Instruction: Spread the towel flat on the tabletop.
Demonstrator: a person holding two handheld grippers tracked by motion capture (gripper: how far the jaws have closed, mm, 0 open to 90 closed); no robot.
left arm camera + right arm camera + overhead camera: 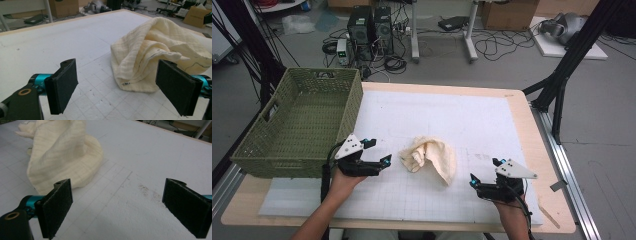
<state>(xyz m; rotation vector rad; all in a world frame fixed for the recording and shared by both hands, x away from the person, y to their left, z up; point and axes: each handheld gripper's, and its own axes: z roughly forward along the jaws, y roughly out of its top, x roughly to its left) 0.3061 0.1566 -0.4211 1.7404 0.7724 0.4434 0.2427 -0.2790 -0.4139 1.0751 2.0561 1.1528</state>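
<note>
Where folds bunch, cloth (430,157) underside hidden | left gripper (377,152) jaws spread | right gripper (485,176) jaws spread

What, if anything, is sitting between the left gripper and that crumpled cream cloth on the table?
Nothing visible. The left gripper, jaws open, faces the cream cloth across bare white mat. The green basket stands off to its other side.

The cloth (430,159) is pale cream with a fine waffle-like weave and a thin dark line along one hem. My left gripper (378,152) and right gripper (483,173) are black with teal fittings, each topped by a grey plate. The tabletop (518,101) is light wood under a white mat ruled in a faint grid. The basket (301,122) is olive-green wickerwork.
</note>
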